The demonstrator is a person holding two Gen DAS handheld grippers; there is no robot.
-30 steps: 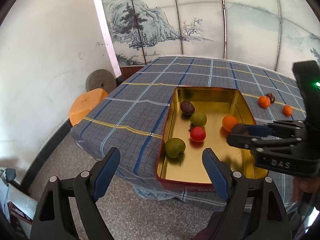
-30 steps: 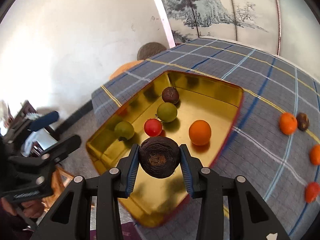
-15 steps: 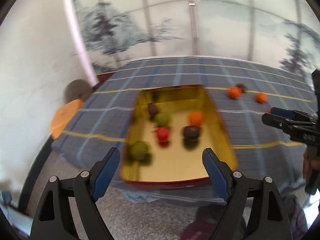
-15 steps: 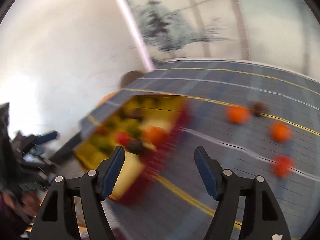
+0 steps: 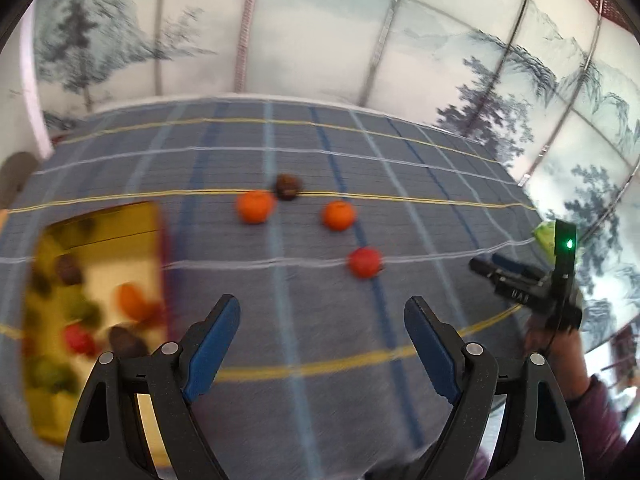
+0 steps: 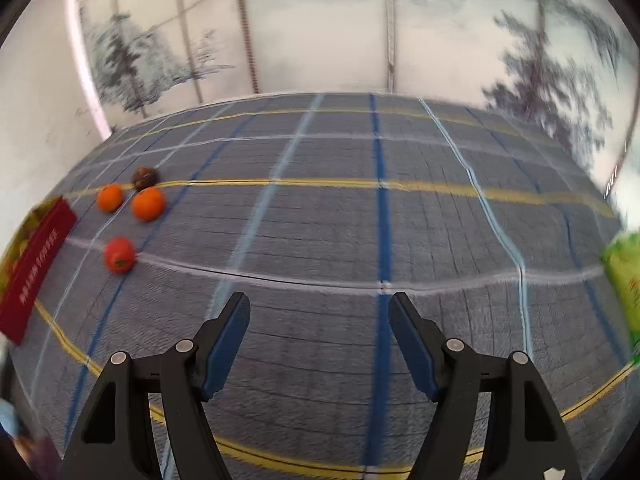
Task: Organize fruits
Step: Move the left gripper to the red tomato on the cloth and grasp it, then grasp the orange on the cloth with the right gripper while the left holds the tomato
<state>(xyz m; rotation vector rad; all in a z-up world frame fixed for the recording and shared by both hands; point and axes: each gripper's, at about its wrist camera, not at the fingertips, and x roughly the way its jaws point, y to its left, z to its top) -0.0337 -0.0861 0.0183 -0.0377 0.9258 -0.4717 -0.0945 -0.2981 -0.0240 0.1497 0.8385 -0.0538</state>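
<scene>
The left gripper (image 5: 322, 344) is hanging over the checked tablecloth (image 5: 280, 280) with its blue fingers (image 5: 212, 344) spread wide and nothing between them. The right gripper (image 6: 320, 340) is hovering over the cloth too, wide apart and holding nothing. Beside the left gripper, the gold tray (image 5: 96, 240) is sitting with blurry fruits inside it. A little farther out, a red fruit (image 5: 364, 263) is lying alone on the cloth. Past it, two oranges (image 5: 255, 207) are resting near each other, and a dark brown fruit (image 5: 288, 186) is sitting just behind them. A green packet (image 6: 626, 280) is peeking in at the far right edge.
</scene>
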